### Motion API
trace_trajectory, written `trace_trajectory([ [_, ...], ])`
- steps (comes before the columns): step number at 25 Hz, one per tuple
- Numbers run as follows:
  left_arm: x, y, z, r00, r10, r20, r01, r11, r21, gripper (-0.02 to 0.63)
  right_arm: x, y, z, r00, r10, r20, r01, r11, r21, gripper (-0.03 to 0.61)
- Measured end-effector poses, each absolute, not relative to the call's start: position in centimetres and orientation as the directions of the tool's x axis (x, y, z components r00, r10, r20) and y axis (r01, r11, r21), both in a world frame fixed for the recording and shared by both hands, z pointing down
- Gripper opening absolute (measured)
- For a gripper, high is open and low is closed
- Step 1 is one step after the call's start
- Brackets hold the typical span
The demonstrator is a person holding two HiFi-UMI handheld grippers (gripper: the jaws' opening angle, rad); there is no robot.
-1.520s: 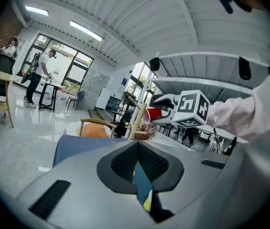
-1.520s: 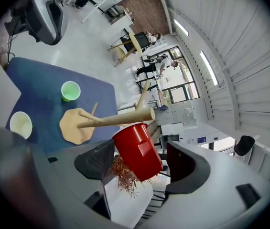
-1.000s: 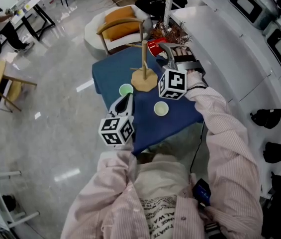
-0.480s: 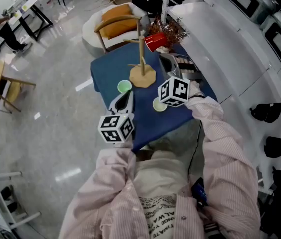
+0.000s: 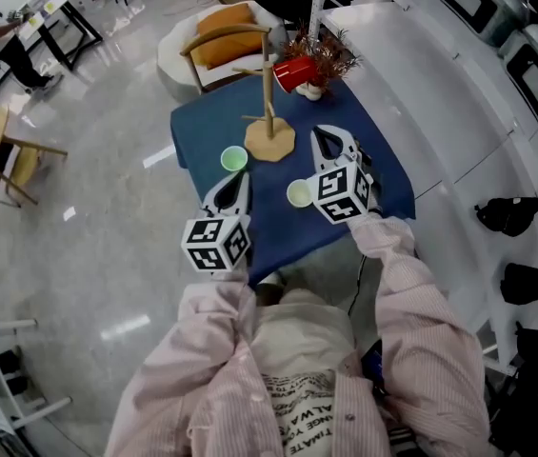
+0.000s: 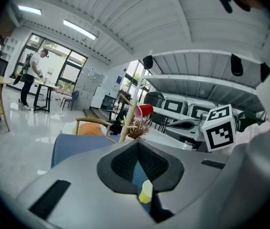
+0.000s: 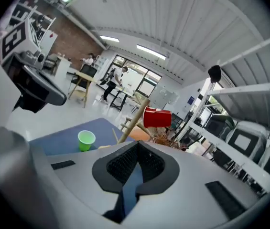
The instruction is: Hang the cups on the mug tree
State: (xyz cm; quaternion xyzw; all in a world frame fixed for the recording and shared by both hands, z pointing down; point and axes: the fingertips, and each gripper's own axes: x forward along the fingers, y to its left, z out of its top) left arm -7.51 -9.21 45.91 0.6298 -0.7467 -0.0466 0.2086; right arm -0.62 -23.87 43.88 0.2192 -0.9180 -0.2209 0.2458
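Right gripper [image 5: 326, 139] closed, green cup [image 5: 234, 158] empty

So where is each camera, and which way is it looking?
Head view: on the person's head, looking steeply down at the blue table and mug tree; shows both sleeves, the left gripper and right gripper.
Left gripper view: on the left gripper, looking along its closed jaws across the table; the right gripper shows at right.
Right gripper view: on the right gripper, looking along its closed jaws toward the green cup; the left gripper shows upper left.
Shared: all three see the red cup on the mug tree.
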Motion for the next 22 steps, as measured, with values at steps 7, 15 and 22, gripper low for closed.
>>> trace_trajectory([
  [7, -6.1, -8.6, 46.8, -0.144, -0.948, 0.284, -0.911, 0.239, 0.336, -0.002, 2.8, -22.3, 47.3, -0.815, -0.44, 0.378, -0.357, 0.894, 0.272, -0.002],
  [15, -3.0, -7.7, 48.2, -0.158, -0.934, 0.321, -0.894, 0.273, 0.354, -0.002, 5.9, -19.7, 51.2, -0.823, -0.387, 0.416, -0.374, 0.92, 0.116, 0.0],
  [22, -0.3, -6.4, 49.7, -0.161, -0.919, 0.361, -0.885, 0.296, 0.359, -0.002, 7.8, -17.1, 55.1, -0.844, -0.322, 0.429, -0.384, 0.921, -0.065, 0.207],
])
